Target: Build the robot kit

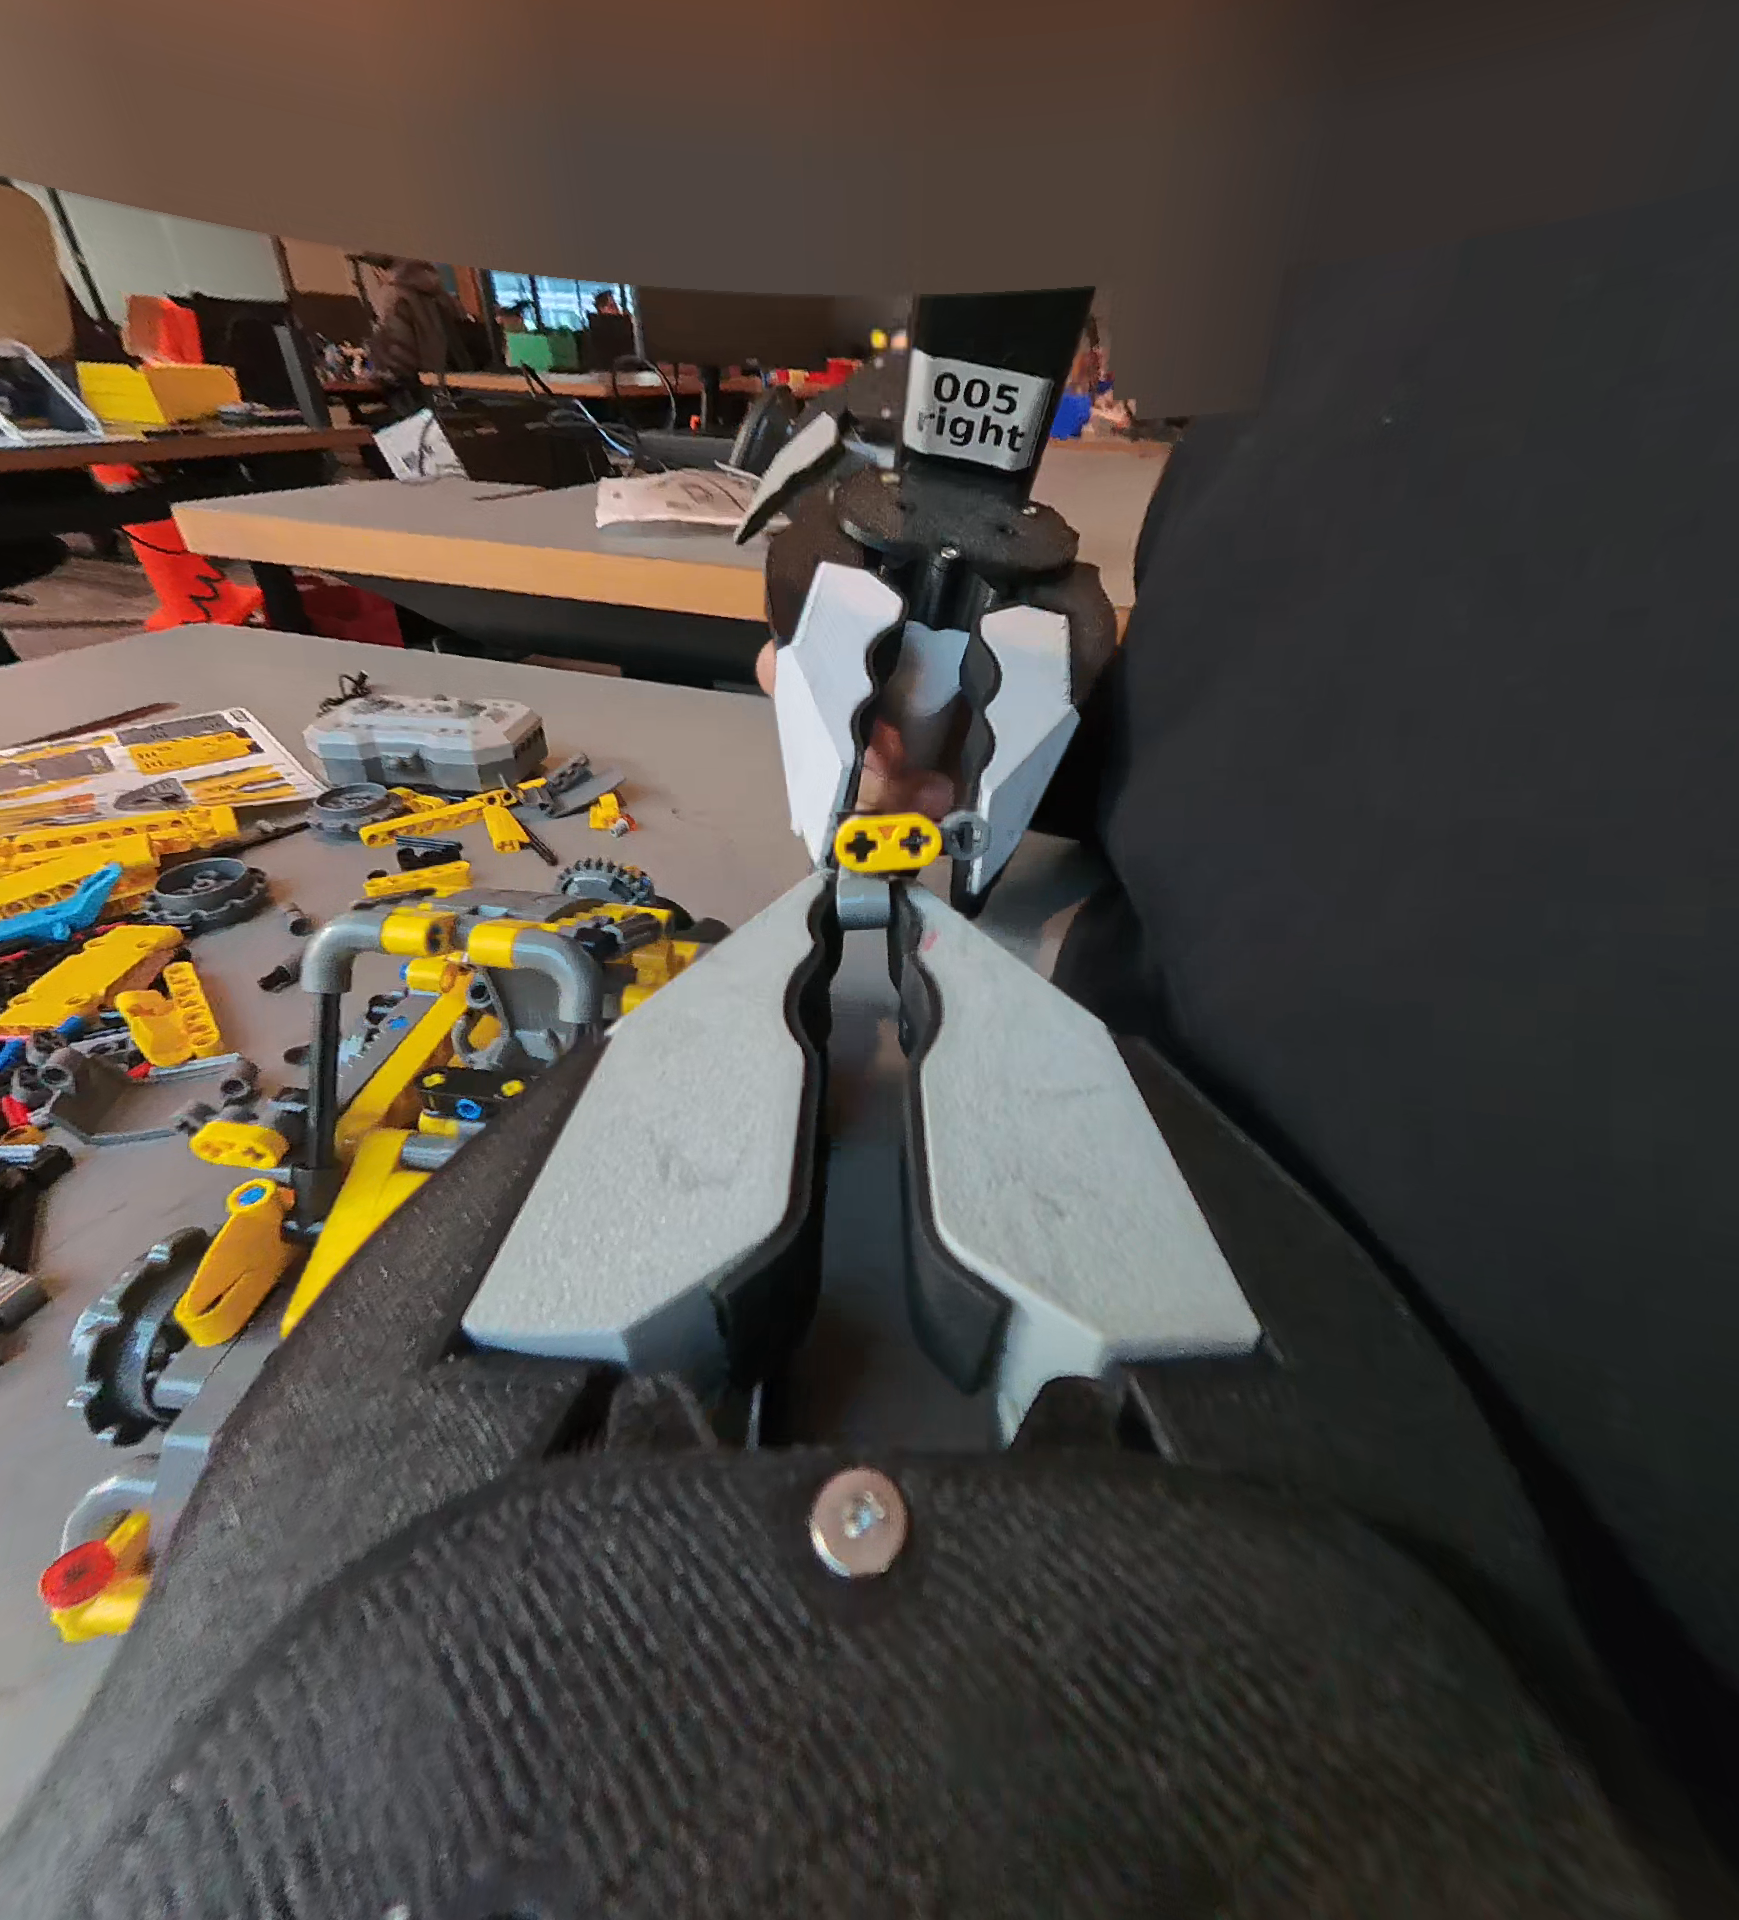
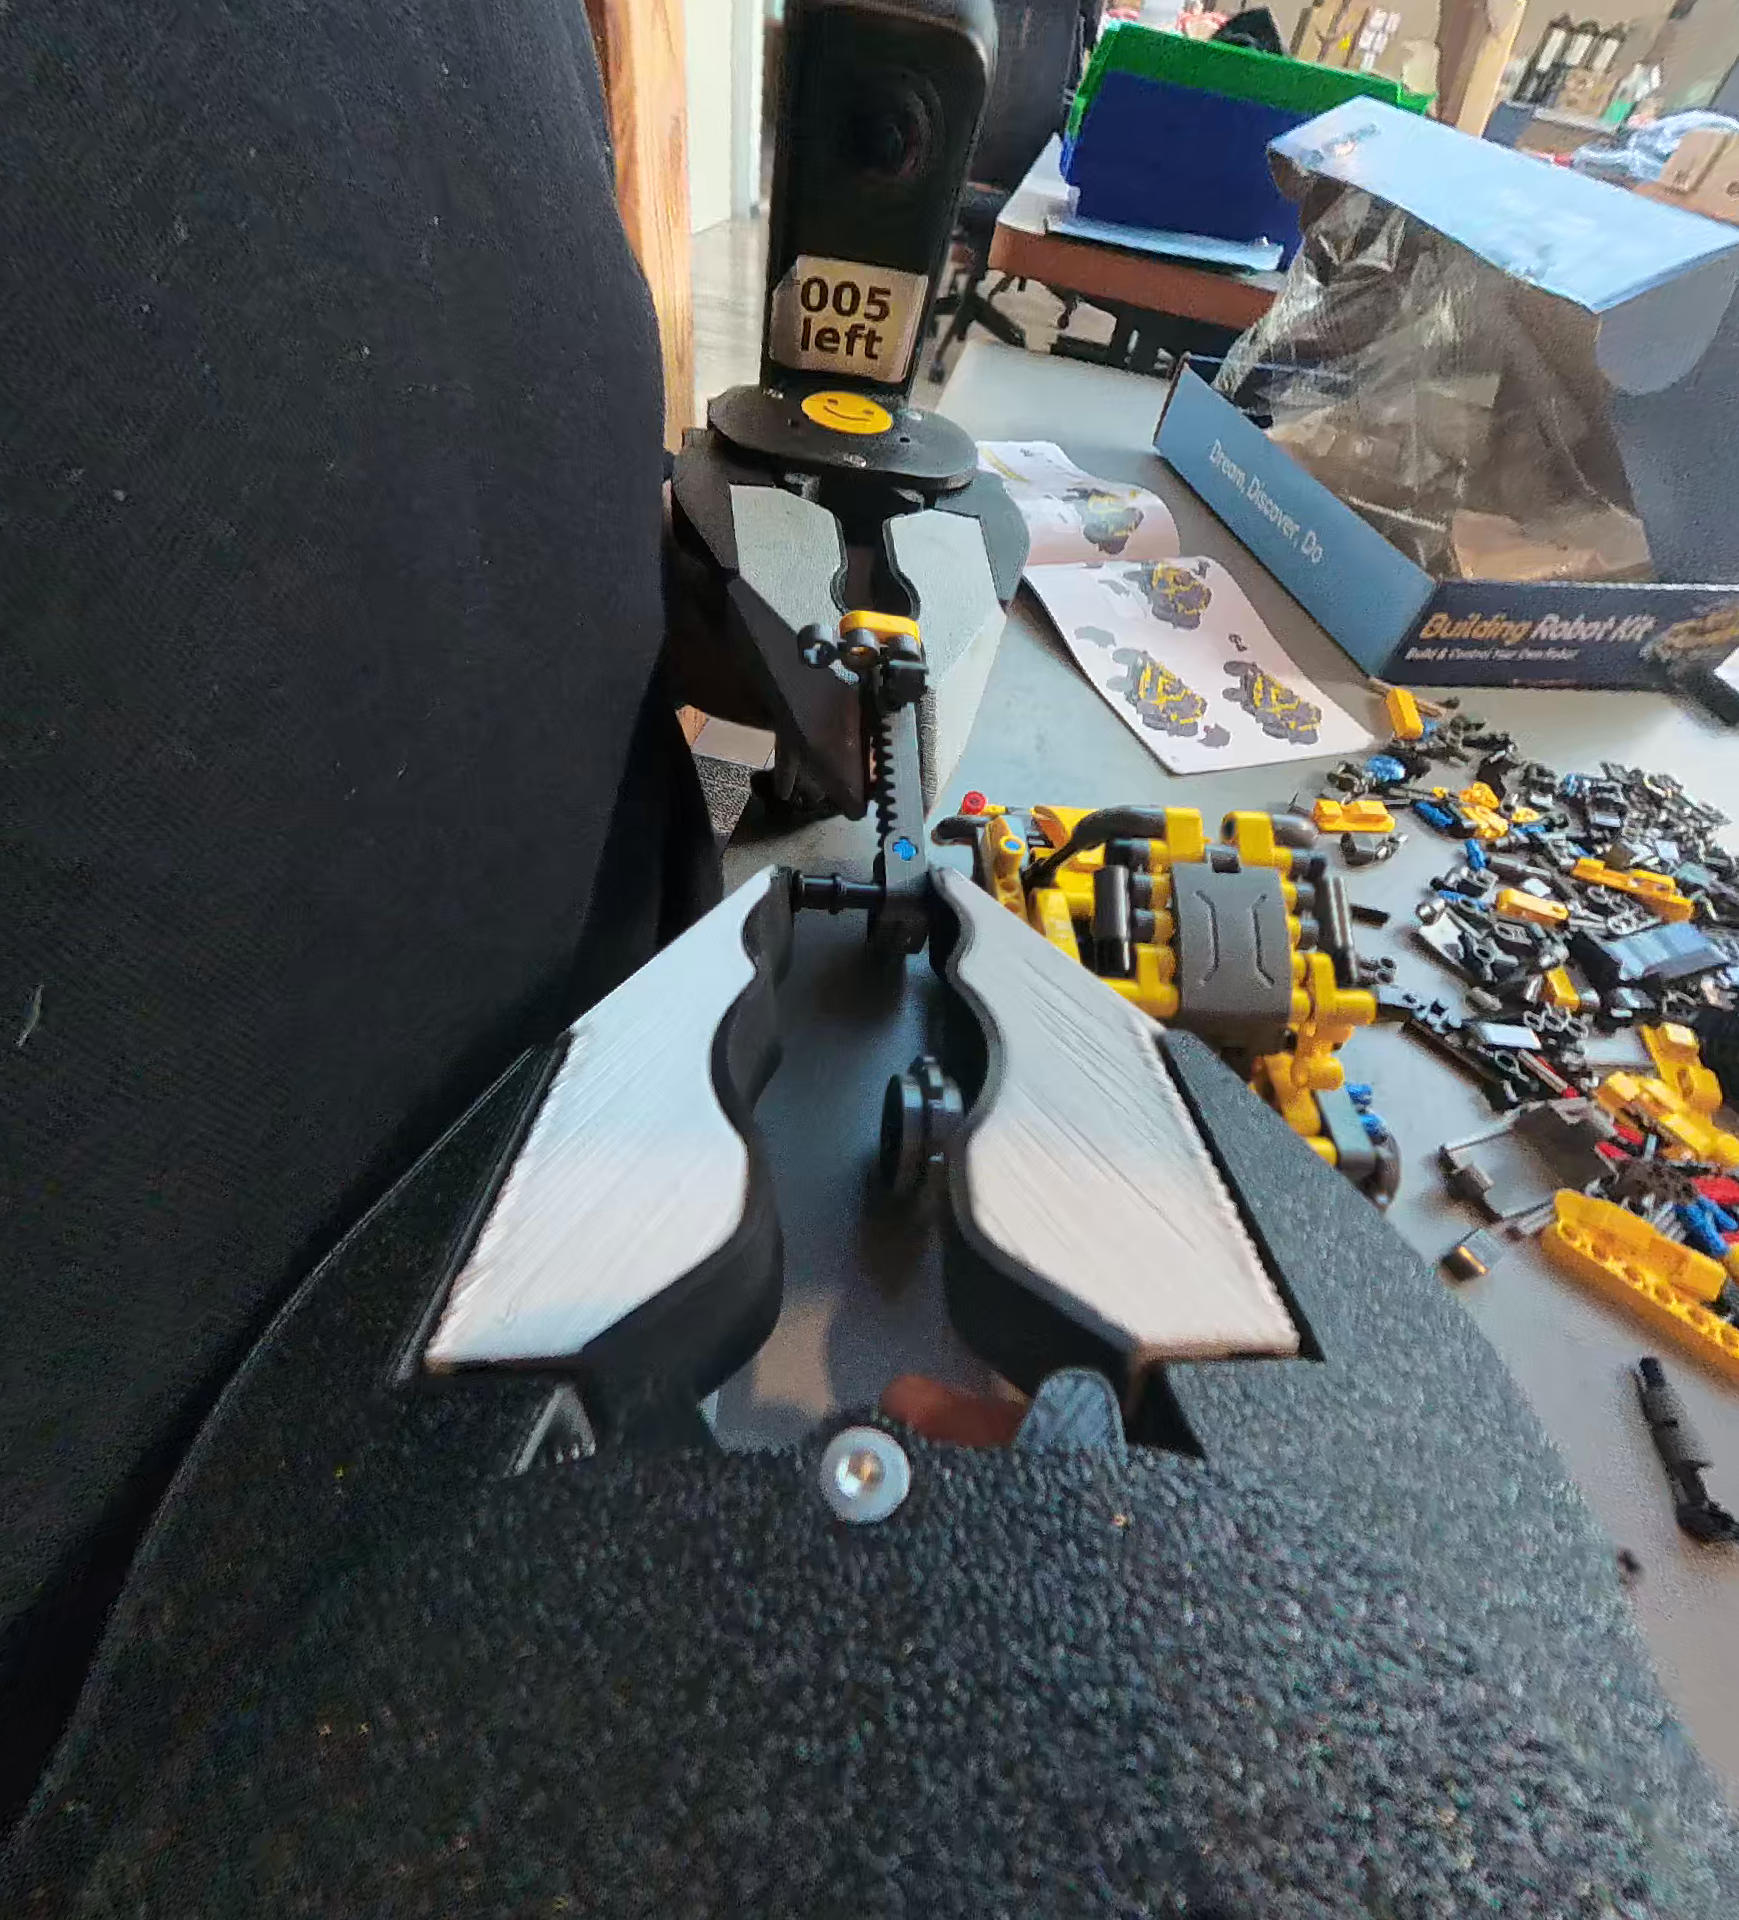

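My left gripper is shut on the grey end of a small assembly topped by a yellow connector with a pin beside it. In the right wrist view the assembly is a black toothed beam running from the left gripper to my right gripper. The right gripper is shut on the beam's near end, across a black pin that sticks out sideways. Both grippers face each other above the table edge, close to a person's dark clothing. The right gripper shows beyond the connector.
A partly built yellow and grey vehicle model stands on the grey table, also showing in the left wrist view. Loose pieces lie spread beside it. An instruction booklet, a blue box and a grey battery box lie farther back. Both grippers' tips are close together, under 4 cm apart.
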